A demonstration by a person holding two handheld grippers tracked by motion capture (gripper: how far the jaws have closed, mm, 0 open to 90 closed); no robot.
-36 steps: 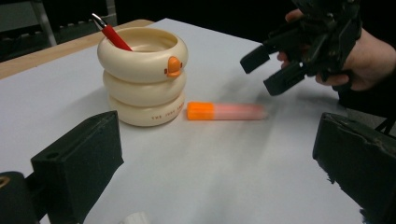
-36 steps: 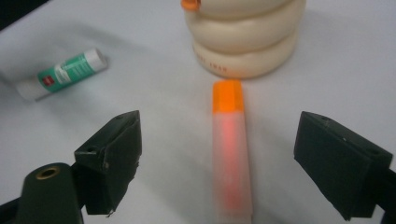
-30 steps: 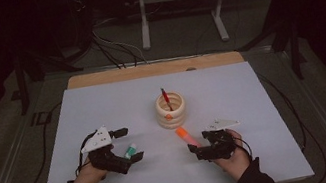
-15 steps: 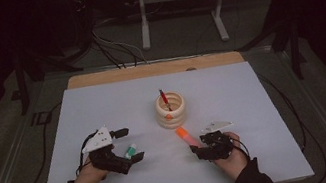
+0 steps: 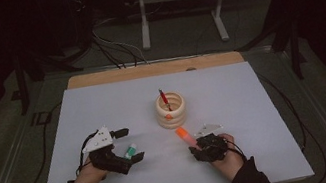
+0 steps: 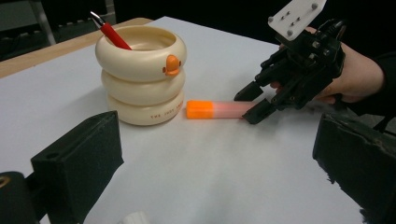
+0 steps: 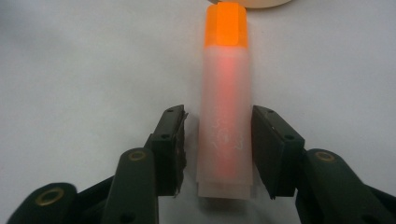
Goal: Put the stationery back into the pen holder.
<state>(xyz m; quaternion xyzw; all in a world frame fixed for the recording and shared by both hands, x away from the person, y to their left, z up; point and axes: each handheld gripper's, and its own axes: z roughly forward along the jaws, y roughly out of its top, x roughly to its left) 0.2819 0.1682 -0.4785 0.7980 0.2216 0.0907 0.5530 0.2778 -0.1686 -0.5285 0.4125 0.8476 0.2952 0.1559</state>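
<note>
Tabletop [image 5: 273,153] is carrying everything. Cup [image 5: 171,111] is sitting mid-board with a red pen [image 5: 164,98] leaning inside. Left gripper [image 5: 127,145] is idling at the cup's 8 o'clock, jaws apart around a small green-capped tube [image 5: 131,151], not clamping it. Right gripper [image 7: 215,154] is at the cup's 5 o'clock, jaws just closing on the marker [image 7: 225,102]. The marker is lying flat between the pads, orange cap pointing at the cup, with a slim gap showing on the left side, so no clamp yet. Advice: keep the jaws square to the barrel, finish closing near the tail end, and lift only once both pads are biting.
</note>
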